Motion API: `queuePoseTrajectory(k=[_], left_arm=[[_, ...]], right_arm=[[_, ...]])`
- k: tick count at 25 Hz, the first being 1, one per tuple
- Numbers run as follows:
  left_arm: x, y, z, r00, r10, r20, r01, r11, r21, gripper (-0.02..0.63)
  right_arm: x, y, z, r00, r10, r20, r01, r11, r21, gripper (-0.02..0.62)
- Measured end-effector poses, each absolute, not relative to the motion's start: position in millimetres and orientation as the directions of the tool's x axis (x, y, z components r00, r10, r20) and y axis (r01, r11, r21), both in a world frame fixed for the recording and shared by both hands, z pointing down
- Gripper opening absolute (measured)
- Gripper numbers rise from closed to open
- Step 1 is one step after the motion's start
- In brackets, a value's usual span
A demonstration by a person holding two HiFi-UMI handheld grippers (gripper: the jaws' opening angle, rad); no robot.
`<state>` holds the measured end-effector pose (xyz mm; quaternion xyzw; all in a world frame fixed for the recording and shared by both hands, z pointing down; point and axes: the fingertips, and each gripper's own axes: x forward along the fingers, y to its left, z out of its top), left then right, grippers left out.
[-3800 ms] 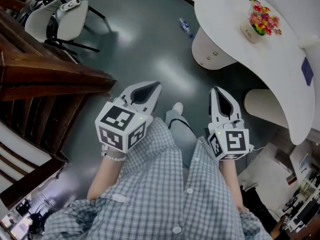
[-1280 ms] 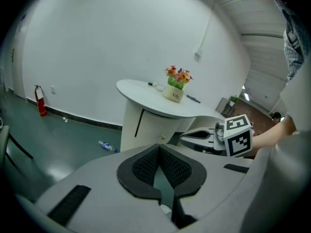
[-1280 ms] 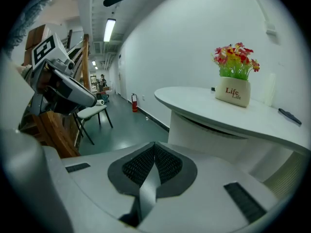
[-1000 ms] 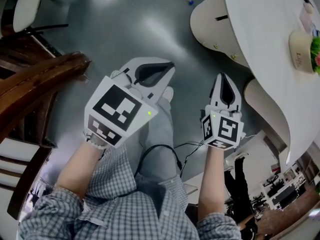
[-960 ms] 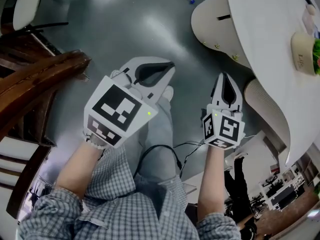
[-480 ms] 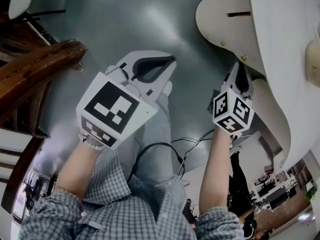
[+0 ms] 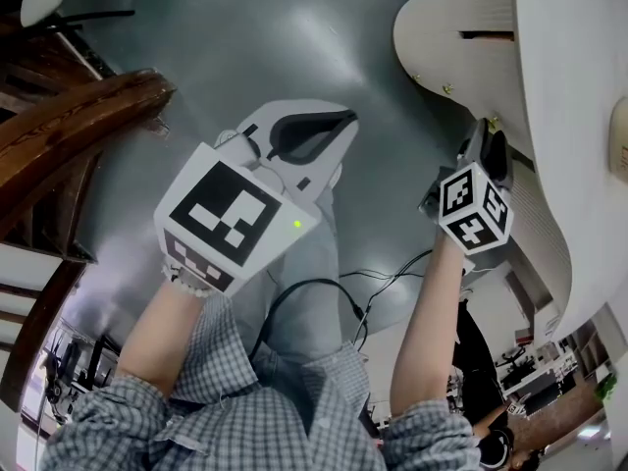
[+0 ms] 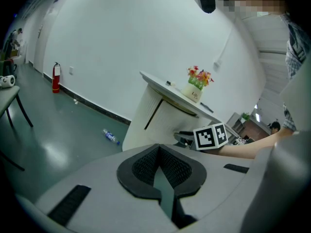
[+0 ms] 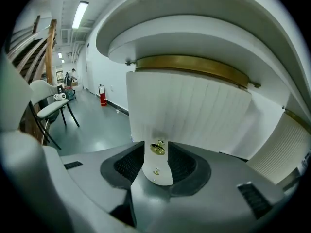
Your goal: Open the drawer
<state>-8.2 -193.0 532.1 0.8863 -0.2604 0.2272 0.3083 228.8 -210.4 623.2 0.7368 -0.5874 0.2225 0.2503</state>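
The drawer front [image 9: 194, 110] is a white ribbed curved panel under a brass band [image 9: 194, 64], below the white table [image 7: 579, 57]. Its small brass knob [image 9: 157, 149] sits between the fingertips of my right gripper [image 9: 156, 147], whose jaws stand a little apart; the pads do not visibly touch it. In the head view the right gripper [image 7: 484, 145] points up against the ribbed unit [image 7: 535, 234]. My left gripper [image 7: 343, 118] hangs over the floor, shut and empty, with only a thin slit showing in the left gripper view [image 8: 158, 147].
A dark wooden stair rail [image 7: 78, 116] runs along the left. A black cable [image 7: 324, 292] loops by the person's legs. A water bottle [image 8: 111, 137] lies on the grey floor beside the table's pedestal [image 8: 146, 120]. A flower pot [image 8: 197, 89] stands on the table.
My right gripper has moved forward and to the right, from over the floor up to the ribbed unit under the table. The left gripper has stayed about where it was.
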Motion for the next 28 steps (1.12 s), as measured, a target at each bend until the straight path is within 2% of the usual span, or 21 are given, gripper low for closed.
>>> queuePoseTrajectory(k=[12,28], left_arm=[[-5.4,-190.2,534.8,0.758,-0.303,0.578,-0.596,-0.682,0.423,0.004],[-14.3,-187.8,528.7,0.762,-0.292,0.578,-0.584,-0.697,0.417,0.005]], right_arm=[[239.9,-214.7,637.6,0.214,-0.731,0.648,-0.973,-0.215,0.08,0.095],[210.7,-180.9,639.4,0.207,-0.71,0.673,-0.972,-0.227,0.06,0.095]])
